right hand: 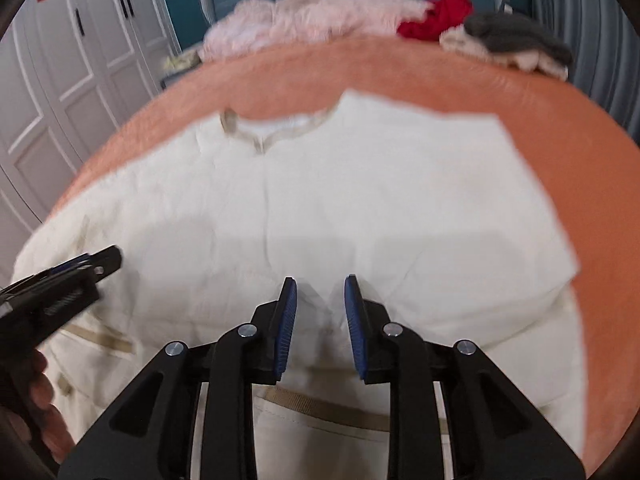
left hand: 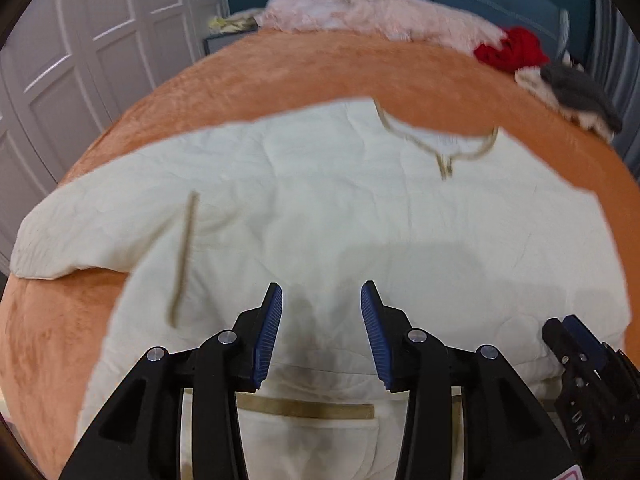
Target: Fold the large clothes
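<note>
Cream quilted jacket (left hand: 320, 216) spread front-up on the bed's orange blanket (left hand: 280, 72), tan-trimmed neckline (left hand: 444, 148) toward the far side, hem and tan-edged pocket (left hand: 304, 408) nearest the cameras. Right side apparently folded in already, judging by the straight edge and doubled layer there; left sleeve (left hand: 72, 236) out to the side, unfolded.

Left gripper (left hand: 321, 332) spread wide, empty, hovering over the lower middle of the jacket. Right gripper (right hand: 321, 328) likewise parted, nothing between the pads, poised above the hem region just beside its partner.

Likely step: gathering the hem for a fold toward the collar, or bringing in the left sleeve first. To do it well:
- Pinch through all layers at the hem, one gripper near each lower corner, not both at the centre.
- Lift evenly and carry both corners together to keep the crease straight.
- Padded fabric likely springy; press along the fold after laying it down.

Pile of pink (left hand: 360, 4), red (left hand: 512, 48) and grey clothes (left hand: 580, 92) well apart at the headboard end; white wardrobe doors (left hand: 80, 48) beyond.
</note>
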Demonstrator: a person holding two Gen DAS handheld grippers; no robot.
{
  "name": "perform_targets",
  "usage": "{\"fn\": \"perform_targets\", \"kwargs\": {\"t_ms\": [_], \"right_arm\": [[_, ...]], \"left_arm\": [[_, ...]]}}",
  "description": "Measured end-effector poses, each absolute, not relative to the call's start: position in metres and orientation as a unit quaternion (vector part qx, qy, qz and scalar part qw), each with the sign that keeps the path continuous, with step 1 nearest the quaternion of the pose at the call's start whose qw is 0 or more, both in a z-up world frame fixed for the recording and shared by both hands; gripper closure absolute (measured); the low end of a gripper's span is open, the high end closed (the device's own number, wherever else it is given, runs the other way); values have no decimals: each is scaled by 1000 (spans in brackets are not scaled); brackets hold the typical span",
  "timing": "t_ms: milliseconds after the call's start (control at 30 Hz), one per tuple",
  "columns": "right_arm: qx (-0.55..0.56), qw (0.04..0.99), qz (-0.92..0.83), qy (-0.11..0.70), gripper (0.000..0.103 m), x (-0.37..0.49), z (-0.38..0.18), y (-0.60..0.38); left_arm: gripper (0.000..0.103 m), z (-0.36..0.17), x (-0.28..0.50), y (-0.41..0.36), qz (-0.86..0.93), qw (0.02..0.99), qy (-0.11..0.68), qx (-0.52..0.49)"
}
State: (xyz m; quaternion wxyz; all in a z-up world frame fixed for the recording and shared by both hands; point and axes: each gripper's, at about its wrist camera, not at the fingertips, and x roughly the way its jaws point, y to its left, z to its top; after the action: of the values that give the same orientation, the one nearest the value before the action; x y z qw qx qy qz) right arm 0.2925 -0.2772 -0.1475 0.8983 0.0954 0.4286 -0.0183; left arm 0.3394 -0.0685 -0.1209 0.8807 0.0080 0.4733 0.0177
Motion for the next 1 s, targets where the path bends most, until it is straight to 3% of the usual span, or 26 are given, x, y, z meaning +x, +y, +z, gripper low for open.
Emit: {"fn": "perform_targets", "kwargs": {"t_ms": [200,633,833,933,1000], "right_arm": [[110,901,-14,419,79,284,-165,-283],[87,912,-28,401,78,278,-171,-276],[75,908,-37,410,77,267,-148,-277],[69,917,-39,391,51,228,-121,-274],[66,920,-37,384,45,201,-109,-272]], "left_arm": [[61,-150,333,-81,30,894,445,39],[56,-157,326,-84,36,913,403,43],[47,-118,310,-20,-27,893,436,-110],[29,-87,286,54,-7,890,419,-179],[27,-77,276,120,32,885,412,-212]]}}
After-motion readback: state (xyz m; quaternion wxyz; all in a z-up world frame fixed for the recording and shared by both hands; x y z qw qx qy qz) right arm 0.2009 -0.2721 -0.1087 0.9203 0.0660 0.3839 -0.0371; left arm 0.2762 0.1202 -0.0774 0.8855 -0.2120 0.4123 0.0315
